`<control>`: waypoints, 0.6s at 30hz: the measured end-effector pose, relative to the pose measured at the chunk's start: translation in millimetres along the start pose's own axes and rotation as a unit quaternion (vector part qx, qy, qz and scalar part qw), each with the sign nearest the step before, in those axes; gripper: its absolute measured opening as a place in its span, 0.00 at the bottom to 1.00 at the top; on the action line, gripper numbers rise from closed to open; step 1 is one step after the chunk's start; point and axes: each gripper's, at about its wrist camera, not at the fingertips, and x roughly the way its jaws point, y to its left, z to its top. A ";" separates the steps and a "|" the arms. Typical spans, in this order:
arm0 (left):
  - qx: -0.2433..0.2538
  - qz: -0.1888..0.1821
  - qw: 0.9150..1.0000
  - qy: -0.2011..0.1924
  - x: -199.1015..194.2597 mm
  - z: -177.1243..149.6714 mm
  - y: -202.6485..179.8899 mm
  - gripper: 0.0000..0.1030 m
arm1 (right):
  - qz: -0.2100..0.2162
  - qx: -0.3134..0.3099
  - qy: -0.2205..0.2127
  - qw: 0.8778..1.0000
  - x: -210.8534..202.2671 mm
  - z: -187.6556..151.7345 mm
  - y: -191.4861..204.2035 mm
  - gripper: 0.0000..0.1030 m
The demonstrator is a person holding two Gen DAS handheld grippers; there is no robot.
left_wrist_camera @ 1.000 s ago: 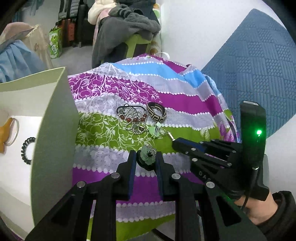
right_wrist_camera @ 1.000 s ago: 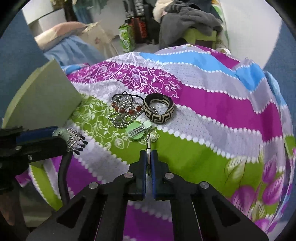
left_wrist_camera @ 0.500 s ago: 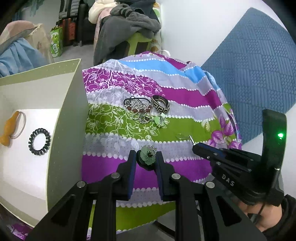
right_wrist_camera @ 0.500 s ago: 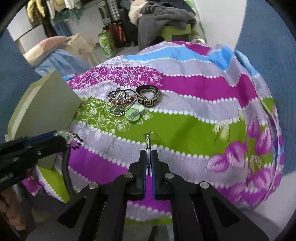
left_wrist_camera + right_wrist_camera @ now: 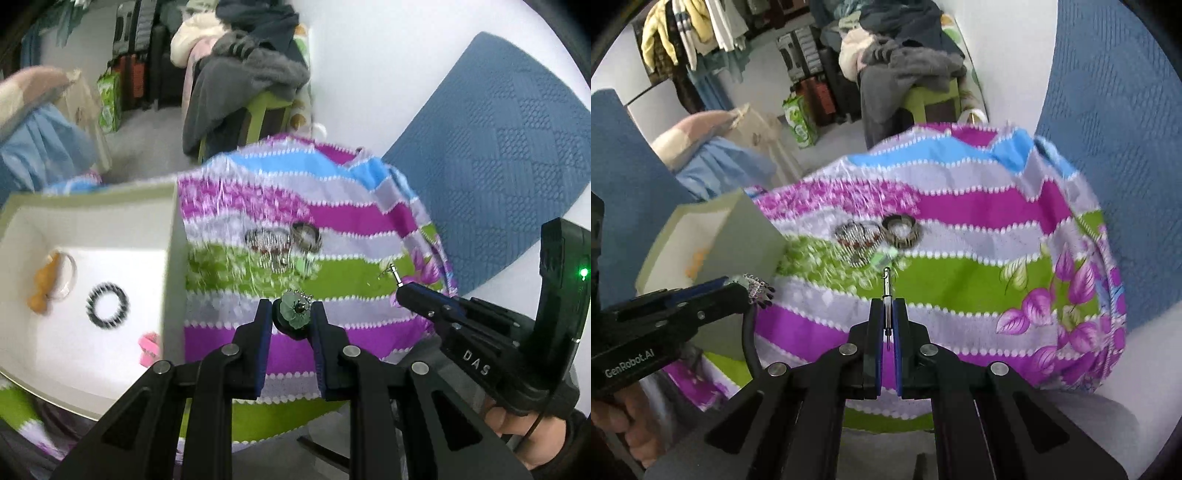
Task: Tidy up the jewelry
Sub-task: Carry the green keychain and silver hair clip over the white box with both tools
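The green flower brooch (image 5: 295, 314) with tiny dangling chains sits squeezed in the left claw (image 5: 291, 325), near the open box (image 5: 168, 258) on the left. It could slip and drop outside. The right claw (image 5: 885, 325) pinches a thin metal pin (image 5: 885, 288) above the striped cloth (image 5: 979, 236).

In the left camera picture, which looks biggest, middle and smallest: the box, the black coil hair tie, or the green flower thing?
1. Box, by far the biggest.
2 and 3. Black coil hair tie and green flower ornament look about alike; the ornament is nearer the camera, so no ranking.
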 end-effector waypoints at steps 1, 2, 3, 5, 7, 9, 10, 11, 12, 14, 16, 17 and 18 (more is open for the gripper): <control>0.003 0.002 1.000 -0.003 -5.6 4.2 0.6 0.19 | 0.000 -0.001 -0.007 1.000 -7.7 5.8 3.5 0.03; 0.007 0.005 1.000 -0.008 -13.5 10.4 2.3 0.19 | -0.001 -0.003 -0.011 1.000 -13.0 9.9 5.6 0.03; 0.008 0.007 1.000 -0.012 -18.2 14.8 3.6 0.19 | -0.002 -0.006 -0.017 1.000 -19.6 15.6 9.3 0.03; 0.010 0.008 1.000 -0.020 -31.8 26.5 9.7 0.19 | 0.001 -0.008 -0.027 1.000 -31.5 27.9 16.5 0.03; 0.012 0.012 1.000 -0.027 -42.6 36.1 15.1 0.19 | 0.002 -0.012 -0.039 0.999 -42.3 39.0 24.4 0.03; 0.012 0.015 0.999 -0.034 -53.8 45.0 20.8 0.19 | 0.002 -0.017 -0.049 0.999 -50.9 48.4 32.2 0.03; 0.013 0.015 0.999 -0.038 -60.0 50.5 24.6 0.19 | 0.003 -0.020 -0.054 0.998 -55.0 53.9 36.8 0.03; 0.014 0.016 0.999 -0.040 -64.3 53.8 27.1 0.19 | 0.006 -0.023 -0.059 0.998 -59.1 60.2 42.2 0.03; 0.019 0.021 0.999 -0.043 -68.9 58.0 29.0 0.19 | 0.008 -0.025 -0.063 0.998 -61.7 65.3 47.3 0.03; 0.026 0.031 0.998 -0.049 -80.9 65.8 36.5 0.19 | 0.013 -0.032 -0.071 0.997 -66.8 75.4 59.3 0.03; 0.028 0.035 0.998 -0.053 -89.9 70.7 44.3 0.19 | 0.017 -0.038 -0.078 0.996 -70.4 82.8 71.5 0.03; 0.031 0.039 0.997 -0.056 -96.1 73.8 50.3 0.19 | 0.017 -0.044 -0.082 0.995 -72.0 86.9 80.6 0.03; 0.030 0.043 0.997 -0.058 -99.2 74.6 55.1 0.19 | 0.015 -0.048 -0.085 0.995 -72.3 89.1 86.4 0.03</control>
